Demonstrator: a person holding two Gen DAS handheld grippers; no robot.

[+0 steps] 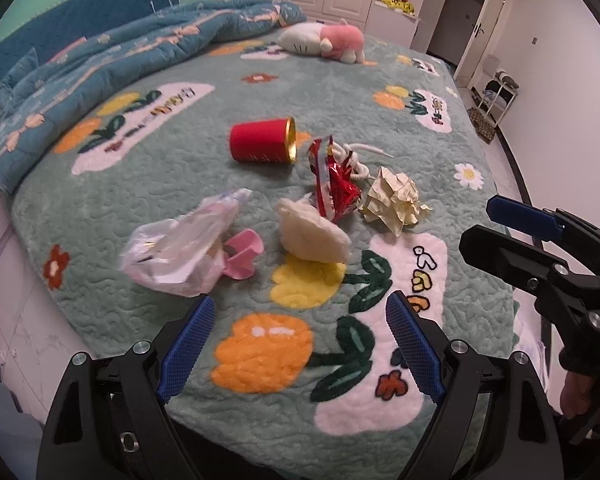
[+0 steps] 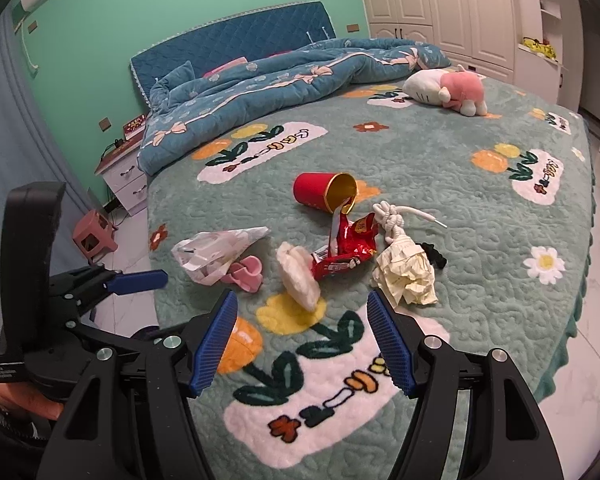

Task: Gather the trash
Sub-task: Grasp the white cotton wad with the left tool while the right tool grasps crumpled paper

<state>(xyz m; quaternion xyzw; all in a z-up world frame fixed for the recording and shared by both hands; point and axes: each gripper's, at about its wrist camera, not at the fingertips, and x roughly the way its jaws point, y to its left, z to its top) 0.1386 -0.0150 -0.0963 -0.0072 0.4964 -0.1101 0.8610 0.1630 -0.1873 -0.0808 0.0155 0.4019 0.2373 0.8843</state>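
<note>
Trash lies on the bed: a red paper cup (image 1: 262,140) (image 2: 324,192) on its side, a red snack wrapper (image 1: 336,186) (image 2: 346,246), a crumpled yellow paper ball (image 1: 394,200) (image 2: 406,276), a white tissue wad (image 1: 312,232) (image 2: 298,276), and a clear plastic bag (image 1: 180,248) (image 2: 216,250) over a pink object (image 1: 244,254) (image 2: 246,272). My left gripper (image 1: 300,344) is open and empty, just short of the bag and tissue. My right gripper (image 2: 302,340) is open and empty, in front of the tissue and paper ball.
A white cord (image 1: 360,156) (image 2: 396,220) lies behind the wrapper, and a black ring (image 2: 434,254) beside the paper ball. A plush toy (image 1: 324,42) (image 2: 446,90) and a blue quilt (image 1: 120,60) (image 2: 268,80) lie far back. A nightstand (image 2: 126,178) and a stool (image 2: 94,236) stand left of the bed.
</note>
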